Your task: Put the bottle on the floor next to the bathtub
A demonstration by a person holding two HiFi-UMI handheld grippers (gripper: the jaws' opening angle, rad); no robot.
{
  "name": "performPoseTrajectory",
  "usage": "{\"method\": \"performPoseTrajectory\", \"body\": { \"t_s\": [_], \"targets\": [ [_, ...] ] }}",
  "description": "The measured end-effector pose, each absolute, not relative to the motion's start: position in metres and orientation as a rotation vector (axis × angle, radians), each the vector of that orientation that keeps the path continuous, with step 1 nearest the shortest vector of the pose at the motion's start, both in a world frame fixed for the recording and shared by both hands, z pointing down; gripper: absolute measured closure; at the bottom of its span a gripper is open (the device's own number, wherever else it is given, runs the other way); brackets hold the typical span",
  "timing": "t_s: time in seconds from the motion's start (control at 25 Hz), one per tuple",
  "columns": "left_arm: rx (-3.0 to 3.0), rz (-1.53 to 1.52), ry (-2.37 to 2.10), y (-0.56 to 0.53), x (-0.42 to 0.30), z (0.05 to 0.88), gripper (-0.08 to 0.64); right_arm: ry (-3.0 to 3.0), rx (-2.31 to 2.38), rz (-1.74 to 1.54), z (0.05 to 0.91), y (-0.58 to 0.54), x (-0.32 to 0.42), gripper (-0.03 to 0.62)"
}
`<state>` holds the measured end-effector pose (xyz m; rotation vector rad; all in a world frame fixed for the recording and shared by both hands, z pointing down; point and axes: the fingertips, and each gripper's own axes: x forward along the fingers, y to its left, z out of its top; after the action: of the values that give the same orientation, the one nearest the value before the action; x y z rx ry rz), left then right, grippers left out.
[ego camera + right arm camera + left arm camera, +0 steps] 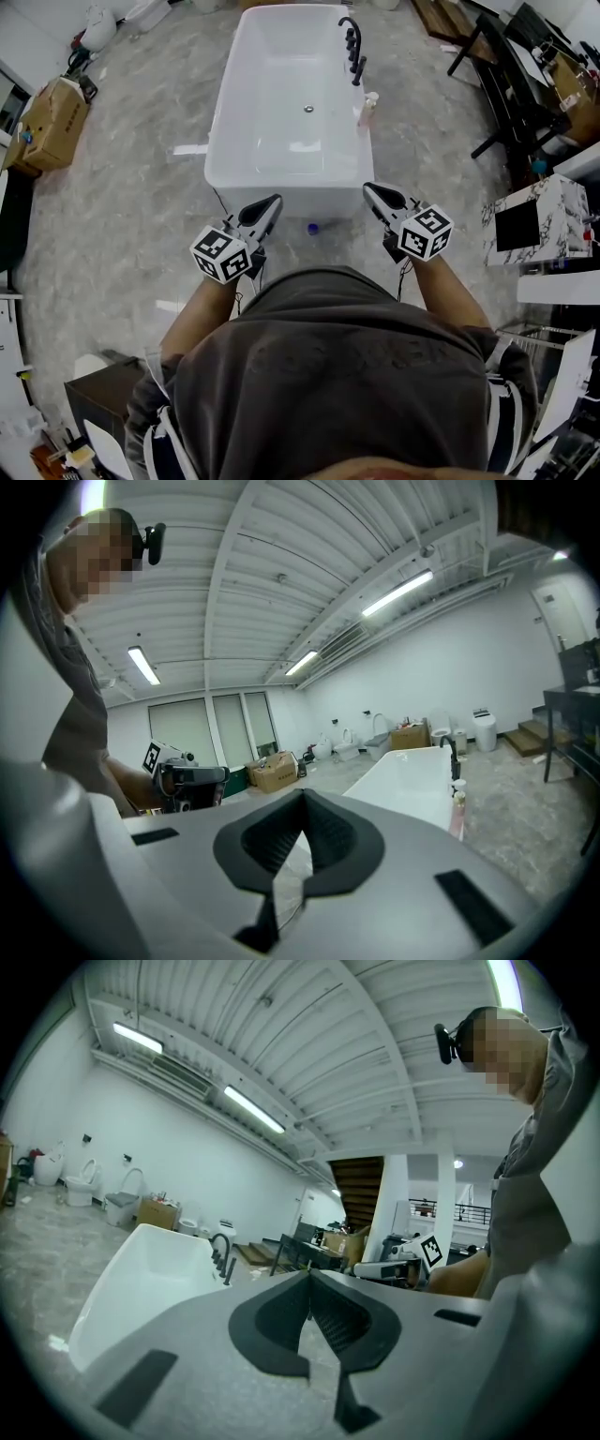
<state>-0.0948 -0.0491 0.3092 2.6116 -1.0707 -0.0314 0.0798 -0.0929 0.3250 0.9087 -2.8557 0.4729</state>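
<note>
Where the bathtub (281, 192) ends nearest the person (328, 375), held up side by side over the floor (122, 216): left gripper (274, 202) and right gripper (370, 189), both shut tight, tips meeting, nothing between. Standing upright at the right edge of the bathtub, just beside the black tap (353, 49): the pink bottle (367, 111) with a white cap, well apart from both grippers. Cannot tell whether on rim or floor. Lying by the near end, 1 small blue thing (312, 227).
</note>
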Motion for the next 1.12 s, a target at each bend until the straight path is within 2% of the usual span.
{"method": "performPoseTrajectory", "body": {
  "t_s": [1.12],
  "targets": [
    [2.602, -0.065, -1.06, -0.047, -0.104, 0.313, 0.557, -2.802, 0.906, 0.419, 0.328, -0.084, 0.066, 0.601]
  ]
}}
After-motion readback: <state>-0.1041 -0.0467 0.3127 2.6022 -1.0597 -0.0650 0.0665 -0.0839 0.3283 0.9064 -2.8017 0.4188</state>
